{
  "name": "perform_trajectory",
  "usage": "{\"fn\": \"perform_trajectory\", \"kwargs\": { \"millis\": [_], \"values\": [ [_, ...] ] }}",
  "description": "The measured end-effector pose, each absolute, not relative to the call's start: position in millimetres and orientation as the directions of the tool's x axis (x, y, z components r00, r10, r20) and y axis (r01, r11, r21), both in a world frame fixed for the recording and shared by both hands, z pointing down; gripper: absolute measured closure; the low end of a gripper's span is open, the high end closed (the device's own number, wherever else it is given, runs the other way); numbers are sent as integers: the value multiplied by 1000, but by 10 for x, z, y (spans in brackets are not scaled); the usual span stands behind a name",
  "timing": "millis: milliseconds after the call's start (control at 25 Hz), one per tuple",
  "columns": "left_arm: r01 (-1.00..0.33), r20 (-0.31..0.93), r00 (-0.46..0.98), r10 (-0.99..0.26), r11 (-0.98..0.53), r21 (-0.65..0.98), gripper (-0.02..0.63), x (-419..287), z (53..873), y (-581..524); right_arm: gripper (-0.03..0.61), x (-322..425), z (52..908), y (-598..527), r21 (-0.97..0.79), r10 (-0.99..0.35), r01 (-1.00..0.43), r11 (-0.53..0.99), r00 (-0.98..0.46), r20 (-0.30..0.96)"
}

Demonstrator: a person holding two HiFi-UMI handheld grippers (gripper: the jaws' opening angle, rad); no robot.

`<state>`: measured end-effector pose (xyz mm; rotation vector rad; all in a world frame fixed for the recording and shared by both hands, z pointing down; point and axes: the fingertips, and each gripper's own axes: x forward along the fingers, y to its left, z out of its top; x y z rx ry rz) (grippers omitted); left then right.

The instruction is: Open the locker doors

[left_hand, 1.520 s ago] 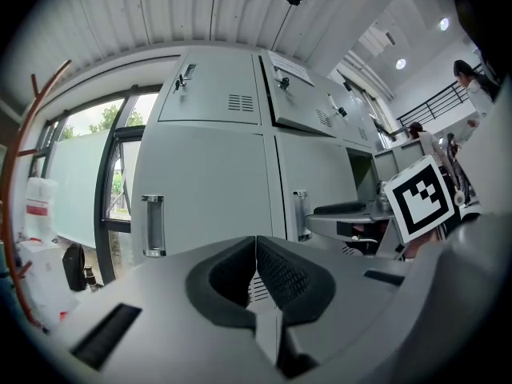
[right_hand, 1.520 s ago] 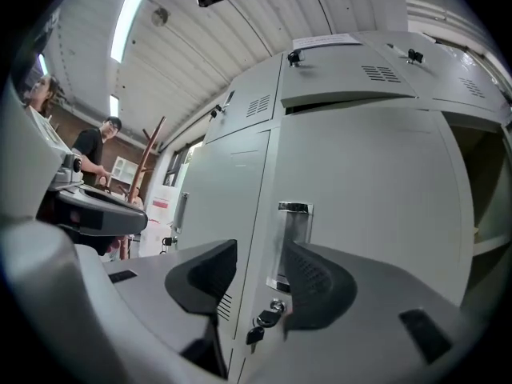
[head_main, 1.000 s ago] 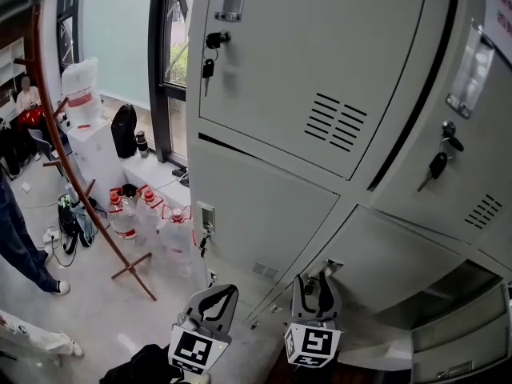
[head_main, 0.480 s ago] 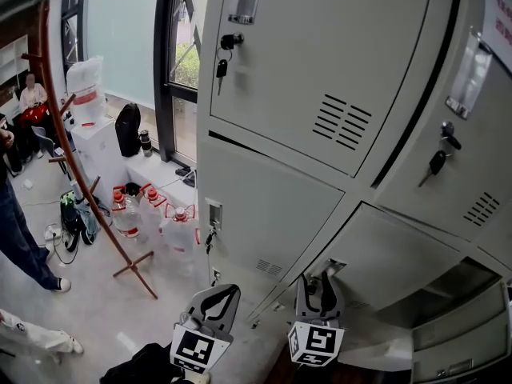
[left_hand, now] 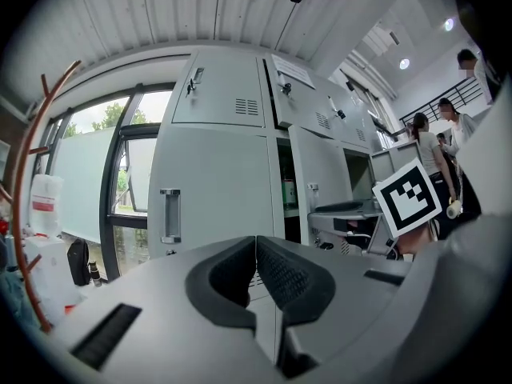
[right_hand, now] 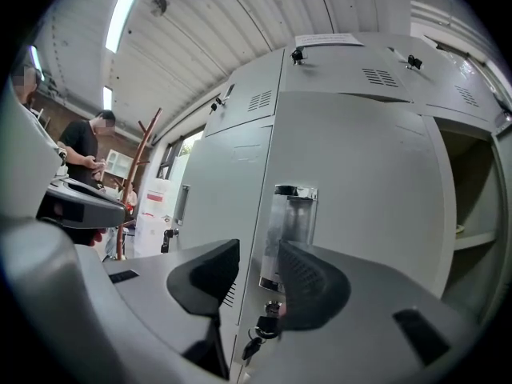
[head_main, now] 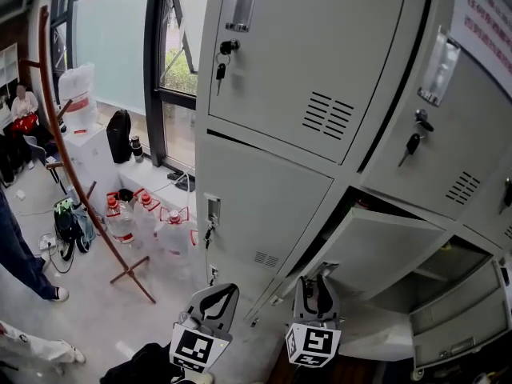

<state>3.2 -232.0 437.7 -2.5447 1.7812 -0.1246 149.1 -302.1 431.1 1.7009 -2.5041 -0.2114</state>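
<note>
Left gripper (head_main: 214, 294) sits bottom centre of the head view, jaws closed tip to tip, nothing in them. Right gripper (head_main: 315, 285) is just to its right, jaws apart but just been closing. In the right gripper view the handle (right_hand: 292, 230) on a locker door's edge lines up with the gap, and a key (right_hand: 260, 334) hangs below it; the pads aren't visibly pressing on anything. That partly open door (head_main: 376, 246) is lower right in the head view, swung out with a dark gap along its top. Bottom door (head_main: 460, 320), far lower right, hangs wide open. Upper door (head_main: 320, 54) and middle door (head_main: 264, 206) at centre are closed. Water bottles (head_main: 148, 218) stand on the floor at left.
</note>
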Motion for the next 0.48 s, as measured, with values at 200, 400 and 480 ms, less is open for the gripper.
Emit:
{"fn": "perform_trajectory", "kwargs": {
  "millis": [200,400,480],
  "values": [
    [-926,39,367,-929,-369,-76,591,69,4348,-2173,443,1562,4311,-2873,179,-945,-929,323,-327,11],
    [-922,33,378,-925,-379,-82,591,50,4316,-2071,443,1594,4308,-2770,174,-953,-937,301,-303,15],
    [-921,32,379,-925,-380,-84,591,37,4311,-2040,454,1613,4306,-2746,179,-957,-941,287,-289,15]
  ]
}}
